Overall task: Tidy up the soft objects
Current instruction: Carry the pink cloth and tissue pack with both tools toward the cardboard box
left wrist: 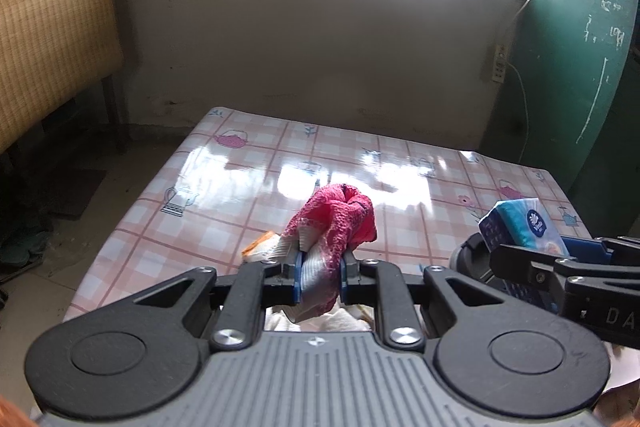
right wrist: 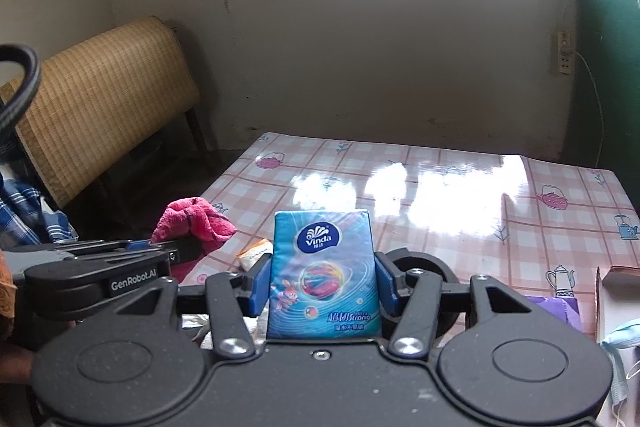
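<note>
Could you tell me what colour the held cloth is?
Pink cloth, clearest in the left wrist view.

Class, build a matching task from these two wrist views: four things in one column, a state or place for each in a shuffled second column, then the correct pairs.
Things
1. pink cloth
2. tissue pack
3. small orange-and-white packet
4. face mask

States or places
A. lying on the table between the grippers
B. clamped in the right gripper
C. at the right edge, near a box
D. pinched in the left gripper

Pairs: 1-D, 2-B, 3-A, 4-C
</note>
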`<state>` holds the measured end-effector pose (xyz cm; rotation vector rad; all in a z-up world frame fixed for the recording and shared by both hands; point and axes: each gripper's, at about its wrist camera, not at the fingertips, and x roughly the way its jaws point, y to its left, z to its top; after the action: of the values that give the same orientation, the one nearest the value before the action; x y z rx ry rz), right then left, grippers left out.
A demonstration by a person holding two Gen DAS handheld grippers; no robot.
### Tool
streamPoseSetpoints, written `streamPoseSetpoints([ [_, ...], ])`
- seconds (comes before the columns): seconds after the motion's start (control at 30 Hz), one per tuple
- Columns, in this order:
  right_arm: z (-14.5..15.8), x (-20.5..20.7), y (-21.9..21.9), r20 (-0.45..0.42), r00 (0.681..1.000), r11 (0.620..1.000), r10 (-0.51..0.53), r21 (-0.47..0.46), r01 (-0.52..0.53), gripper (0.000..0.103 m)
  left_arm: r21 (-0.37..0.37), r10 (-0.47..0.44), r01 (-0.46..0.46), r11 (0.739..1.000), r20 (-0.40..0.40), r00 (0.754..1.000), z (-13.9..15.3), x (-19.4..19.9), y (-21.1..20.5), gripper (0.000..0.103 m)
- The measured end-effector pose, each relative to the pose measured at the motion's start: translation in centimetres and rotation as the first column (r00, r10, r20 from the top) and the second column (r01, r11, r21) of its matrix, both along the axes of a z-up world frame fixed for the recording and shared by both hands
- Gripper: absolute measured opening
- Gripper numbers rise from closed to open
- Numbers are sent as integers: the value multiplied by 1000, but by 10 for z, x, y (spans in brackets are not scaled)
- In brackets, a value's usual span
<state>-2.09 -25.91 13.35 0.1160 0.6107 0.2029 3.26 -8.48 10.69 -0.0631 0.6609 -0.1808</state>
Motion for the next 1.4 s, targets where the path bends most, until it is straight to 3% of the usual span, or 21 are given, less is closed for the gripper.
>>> streamPoseSetpoints([
  [1.4,-2,-14,-79,-7,987,987,-163,2,163,64,12,-166,167,986,-33,986,-7,6,-81,19],
])
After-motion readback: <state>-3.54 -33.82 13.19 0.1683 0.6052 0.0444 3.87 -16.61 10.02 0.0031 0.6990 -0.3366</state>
